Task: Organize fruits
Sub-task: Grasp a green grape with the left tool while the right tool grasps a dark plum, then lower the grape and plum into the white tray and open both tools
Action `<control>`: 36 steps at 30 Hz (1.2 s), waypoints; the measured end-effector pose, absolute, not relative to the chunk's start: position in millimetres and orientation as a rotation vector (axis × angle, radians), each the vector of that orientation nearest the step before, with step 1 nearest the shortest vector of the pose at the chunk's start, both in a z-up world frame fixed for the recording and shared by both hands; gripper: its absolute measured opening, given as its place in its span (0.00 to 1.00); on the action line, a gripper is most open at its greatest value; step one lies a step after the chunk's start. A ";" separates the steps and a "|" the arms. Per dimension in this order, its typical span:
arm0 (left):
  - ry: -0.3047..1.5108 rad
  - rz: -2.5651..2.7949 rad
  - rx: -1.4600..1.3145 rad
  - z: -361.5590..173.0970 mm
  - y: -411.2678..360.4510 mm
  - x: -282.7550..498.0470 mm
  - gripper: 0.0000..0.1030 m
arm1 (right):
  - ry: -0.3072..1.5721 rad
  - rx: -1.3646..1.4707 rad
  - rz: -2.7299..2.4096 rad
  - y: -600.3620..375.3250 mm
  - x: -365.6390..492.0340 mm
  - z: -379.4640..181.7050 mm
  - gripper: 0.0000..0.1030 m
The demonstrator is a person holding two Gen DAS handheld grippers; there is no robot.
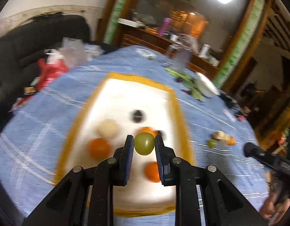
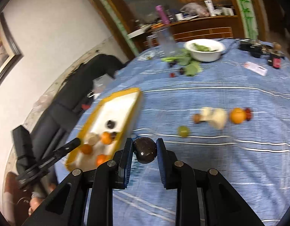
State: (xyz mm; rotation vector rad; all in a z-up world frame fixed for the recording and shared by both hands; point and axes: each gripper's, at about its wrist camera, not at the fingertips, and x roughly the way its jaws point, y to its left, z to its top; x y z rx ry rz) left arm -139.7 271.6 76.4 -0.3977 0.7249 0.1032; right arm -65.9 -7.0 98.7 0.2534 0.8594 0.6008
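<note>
Green grape (image 1: 144, 143) pinched in left tool (image 1: 144, 144), dark fruit (image 2: 145, 150) in right tool (image 2: 144, 148)

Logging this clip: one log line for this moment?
left gripper: shut on round green grape over yellow-rimmed white tray | right gripper: shut on dark round fruit

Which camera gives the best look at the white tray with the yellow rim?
The left wrist view: the tray fills the middle, seen from above past the left claw holding a green grape. The right wrist view shows the tray only obliquely at the left, smaller and blurred.
</note>
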 end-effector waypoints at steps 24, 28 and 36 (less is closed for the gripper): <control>0.734 0.182 -0.454 61.1 306.5 -154.4 0.66 | 0.893 0.047 0.650 117.9 -69.9 70.9 0.59; 0.719 0.179 -0.468 64.5 305.6 -154.6 0.67 | 0.904 -0.003 0.575 103.7 -73.9 66.8 0.59; 0.700 0.166 -0.469 75.6 299.0 -157.5 0.69 | 0.986 -0.115 0.644 124.6 -101.7 34.3 0.32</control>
